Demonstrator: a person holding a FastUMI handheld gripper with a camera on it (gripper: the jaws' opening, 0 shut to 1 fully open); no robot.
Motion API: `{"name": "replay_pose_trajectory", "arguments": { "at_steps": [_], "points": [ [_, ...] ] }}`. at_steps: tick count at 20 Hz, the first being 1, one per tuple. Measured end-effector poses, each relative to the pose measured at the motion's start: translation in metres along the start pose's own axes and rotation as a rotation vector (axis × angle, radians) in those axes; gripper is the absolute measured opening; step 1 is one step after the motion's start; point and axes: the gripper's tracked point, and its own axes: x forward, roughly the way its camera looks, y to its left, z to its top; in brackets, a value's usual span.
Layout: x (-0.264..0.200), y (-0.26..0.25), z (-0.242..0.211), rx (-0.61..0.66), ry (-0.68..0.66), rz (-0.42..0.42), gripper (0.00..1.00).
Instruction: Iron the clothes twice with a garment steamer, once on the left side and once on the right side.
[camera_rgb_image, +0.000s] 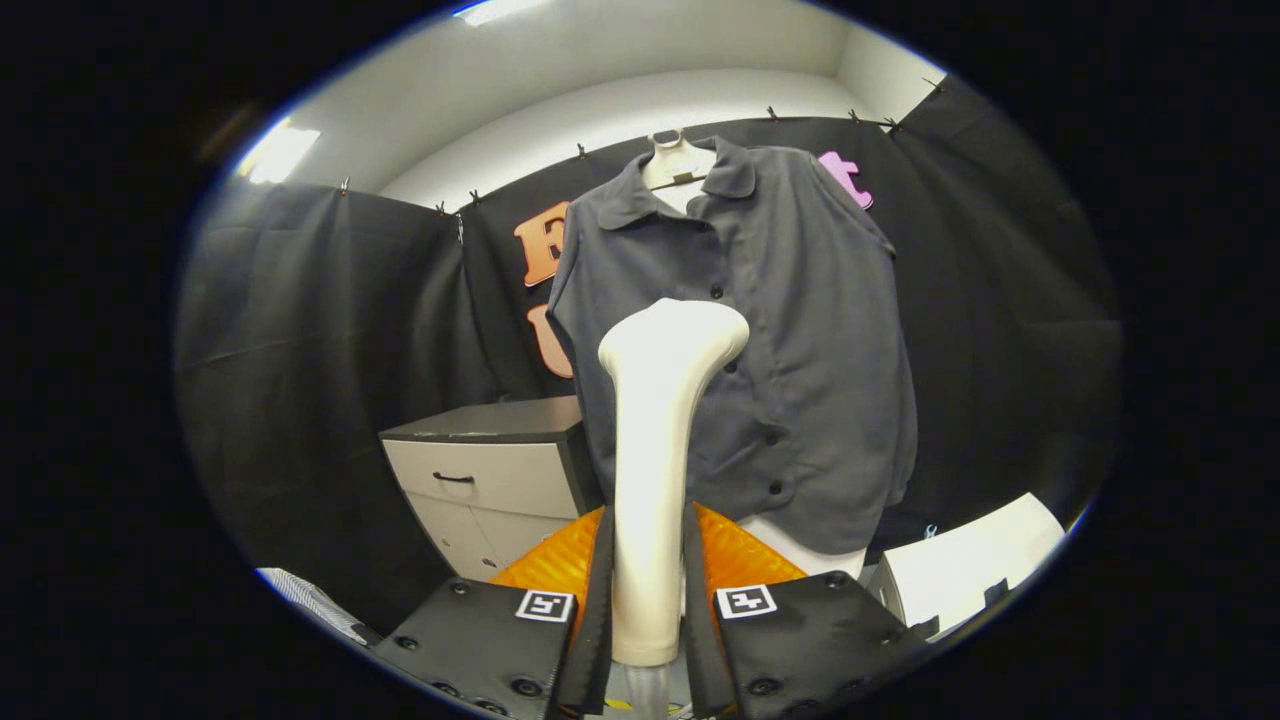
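Big grey shirt (760, 340) hanging on its hanger (676, 160) against the booth wall, buttons running down the front; a drawer cabinet (490, 480) sits beside it, low down; up close, the cream garment steamer (655, 450) stands upright, head tipped toward the shirt, handle clamped between both fingers of the gripper (645, 600)
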Motion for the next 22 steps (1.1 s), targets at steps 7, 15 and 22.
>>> {"name": "replay_pose_trajectory", "arguments": {
  "at_steps": [7, 15, 22],
  "points": [
    [0.008, -0.052, 0.072, 0.006, -0.099, -0.092, 0.38],
    [0.080, -0.112, 0.127, 0.006, -0.128, -0.123, 0.38],
    [0.118, -0.125, 0.139, 0.004, -0.116, -0.116, 0.38]
  ]
}}
